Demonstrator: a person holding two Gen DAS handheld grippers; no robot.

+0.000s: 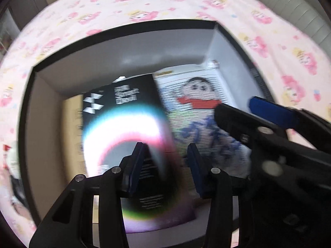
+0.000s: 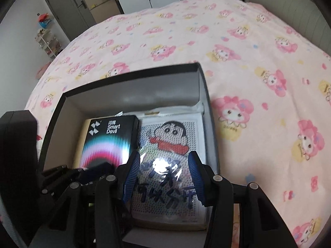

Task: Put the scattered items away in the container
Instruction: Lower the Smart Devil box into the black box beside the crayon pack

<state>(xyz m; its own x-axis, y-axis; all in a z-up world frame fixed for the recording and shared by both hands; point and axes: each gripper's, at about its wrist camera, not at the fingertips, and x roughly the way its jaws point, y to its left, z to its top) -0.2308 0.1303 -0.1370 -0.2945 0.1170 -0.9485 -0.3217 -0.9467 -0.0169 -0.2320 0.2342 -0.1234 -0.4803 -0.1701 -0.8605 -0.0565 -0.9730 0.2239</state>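
Observation:
A black container [image 1: 128, 29] with grey inner walls sits on the bed. Two items lie flat inside it. One is a black box [image 1: 128, 107] with a rainbow ring, printed "Smart Devil" [image 2: 111, 136]. To its right lies a plastic-wrapped cartoon bead picture [image 1: 196, 95] [image 2: 171, 136]. My left gripper [image 1: 165, 161] hovers over the black box, open, with nothing between its blue pads. My right gripper [image 2: 164, 165] hangs over the bead picture, open and empty. It also reaches in from the right in the left wrist view [image 1: 236, 104]. The left gripper [image 2: 86, 172] shows blurred at lower left.
A pink cartoon-print blanket [image 2: 227, 41] covers the bed all around the container. A small white and red plush thing [image 1: 10, 161] lies just outside the container's left wall. Beyond the bed stand a grey door [image 2: 62, 6], a cardboard box [image 2: 99, 4] and a small shelf [image 2: 47, 41].

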